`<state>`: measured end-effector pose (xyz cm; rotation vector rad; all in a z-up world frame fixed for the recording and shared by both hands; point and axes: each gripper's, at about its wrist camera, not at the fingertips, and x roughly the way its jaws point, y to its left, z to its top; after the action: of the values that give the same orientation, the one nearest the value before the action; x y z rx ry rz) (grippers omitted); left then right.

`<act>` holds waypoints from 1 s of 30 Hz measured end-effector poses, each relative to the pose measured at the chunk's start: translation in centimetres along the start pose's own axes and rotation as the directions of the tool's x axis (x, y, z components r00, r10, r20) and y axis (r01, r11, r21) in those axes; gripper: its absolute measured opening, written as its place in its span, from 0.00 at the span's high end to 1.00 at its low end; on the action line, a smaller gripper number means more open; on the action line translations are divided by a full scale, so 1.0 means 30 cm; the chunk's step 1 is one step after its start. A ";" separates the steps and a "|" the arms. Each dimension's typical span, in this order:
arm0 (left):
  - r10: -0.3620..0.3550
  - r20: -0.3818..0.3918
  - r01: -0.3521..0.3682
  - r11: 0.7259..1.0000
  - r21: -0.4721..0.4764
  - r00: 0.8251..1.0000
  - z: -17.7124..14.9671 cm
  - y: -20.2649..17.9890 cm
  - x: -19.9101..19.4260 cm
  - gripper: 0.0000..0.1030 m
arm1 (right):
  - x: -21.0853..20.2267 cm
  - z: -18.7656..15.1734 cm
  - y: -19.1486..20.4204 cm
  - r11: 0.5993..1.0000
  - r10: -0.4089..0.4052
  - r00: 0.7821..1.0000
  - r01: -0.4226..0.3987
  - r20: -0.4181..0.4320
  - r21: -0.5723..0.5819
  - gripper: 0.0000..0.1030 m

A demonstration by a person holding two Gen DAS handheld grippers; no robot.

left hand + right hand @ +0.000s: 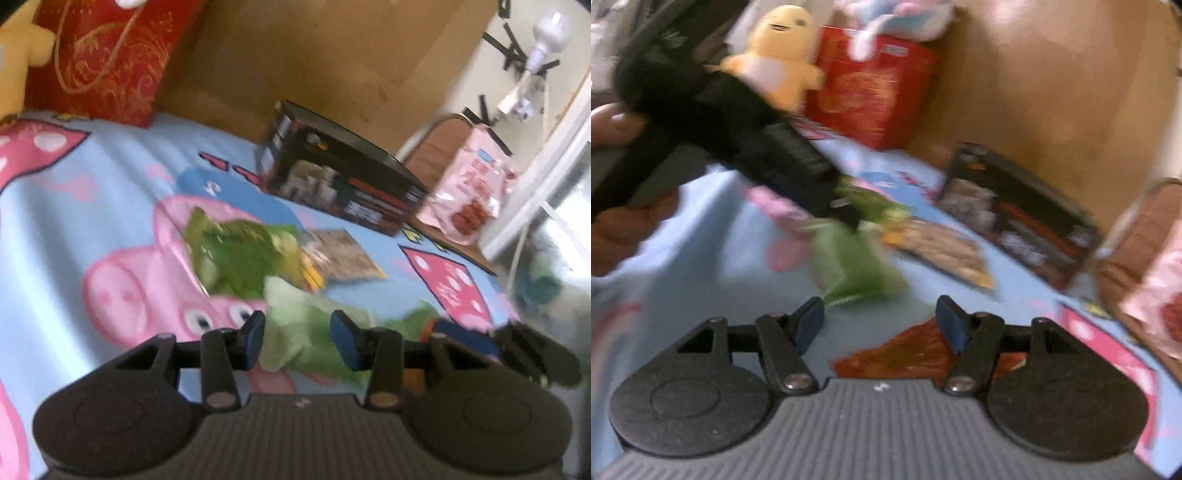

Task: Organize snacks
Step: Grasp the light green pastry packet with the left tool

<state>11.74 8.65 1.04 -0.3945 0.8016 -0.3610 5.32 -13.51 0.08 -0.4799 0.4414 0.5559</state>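
Left gripper (297,338) has its jaws spread around a pale green snack bag (295,325), not clamped yet. Right gripper (881,325) hangs wide apart over a red packet (905,354), gripping nothing; everything's blurry.

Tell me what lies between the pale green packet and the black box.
In the left wrist view, a dark green snack bag and a tan packet lie between the pale green packet and black box.
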 end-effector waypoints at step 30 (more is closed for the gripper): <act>-0.021 0.059 0.020 1.000 0.017 0.998 0.068 -0.118 -0.054 0.61 | 0.053 0.048 -0.121 0.927 0.258 0.963 -0.270 0.078 0.259 0.62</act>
<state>11.66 6.72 4.99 -0.3959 0.7373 -0.3731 9.07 -14.82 1.54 -0.1474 0.5366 0.7529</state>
